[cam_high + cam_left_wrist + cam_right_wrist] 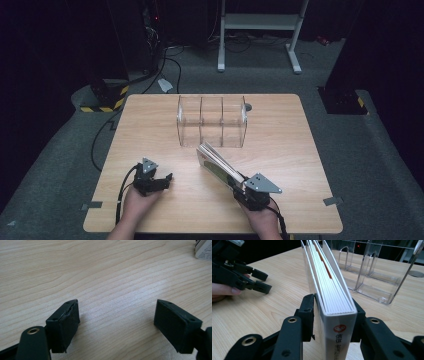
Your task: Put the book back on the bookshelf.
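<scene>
A white-covered book [218, 165] is being gripped at its spine end by the fingers of the right gripper [243, 189], and is being held above the wooden worktop [150, 131] with its far end pointing toward a clear acrylic organizer [212, 121] of three upright compartments. In the right gripper view, the book [329, 290] is being clamped between the two black fingers [308, 315], spine up, its printed red mark facing the camera, with the organizer [372, 272] standing just beyond. The left gripper [159, 181] is being rested near the worktop's front edge, its fingers [63, 322] spread apart and holding nothing. The work is judged to be at an early stage: the book is picked up, while all three compartments are standing empty and the filing is not yet done.
</scene>
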Demonstrator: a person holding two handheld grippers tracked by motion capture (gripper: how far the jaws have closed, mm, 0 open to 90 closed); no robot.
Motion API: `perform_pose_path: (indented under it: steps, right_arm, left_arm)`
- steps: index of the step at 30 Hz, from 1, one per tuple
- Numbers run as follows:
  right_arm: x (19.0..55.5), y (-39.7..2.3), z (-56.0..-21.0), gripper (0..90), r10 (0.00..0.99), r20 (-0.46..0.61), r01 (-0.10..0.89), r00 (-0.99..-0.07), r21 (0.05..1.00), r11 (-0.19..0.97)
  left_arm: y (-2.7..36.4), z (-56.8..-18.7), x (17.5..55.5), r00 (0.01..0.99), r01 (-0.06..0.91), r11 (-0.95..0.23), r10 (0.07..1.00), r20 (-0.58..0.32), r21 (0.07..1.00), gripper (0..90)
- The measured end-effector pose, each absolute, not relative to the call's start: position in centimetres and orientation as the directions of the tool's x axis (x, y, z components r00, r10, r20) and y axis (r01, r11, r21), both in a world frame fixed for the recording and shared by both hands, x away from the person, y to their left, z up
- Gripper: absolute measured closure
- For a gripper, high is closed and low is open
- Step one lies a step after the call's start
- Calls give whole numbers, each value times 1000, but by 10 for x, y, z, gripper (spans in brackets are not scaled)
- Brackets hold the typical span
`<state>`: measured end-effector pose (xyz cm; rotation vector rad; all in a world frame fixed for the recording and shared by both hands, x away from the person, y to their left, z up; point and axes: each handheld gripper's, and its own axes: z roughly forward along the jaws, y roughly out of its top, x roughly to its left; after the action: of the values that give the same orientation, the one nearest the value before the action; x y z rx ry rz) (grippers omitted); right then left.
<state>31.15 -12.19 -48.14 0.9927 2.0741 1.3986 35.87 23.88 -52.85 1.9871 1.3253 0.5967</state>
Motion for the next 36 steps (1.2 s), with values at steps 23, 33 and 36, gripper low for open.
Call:
perform_pose_path:
  steps: [23, 33, 36]
  right_arm:
    - [312, -117, -477, 749, 798, 17, 346, -602, 907, 241]
    - [308, -116, -473, 753, 797, -14, 314, -603, 915, 253]
    - [306, -118, -471, 754, 801, -26, 303, -598, 918, 256]
  left_arm:
    - [239, -528, 359, 380, 619, -263, 925, 10, 740, 207]
    - [239, -528, 359, 380, 618, -263, 925, 12, 740, 209]
    - [238, -529, 359, 375, 619, -258, 927, 10, 742, 207]
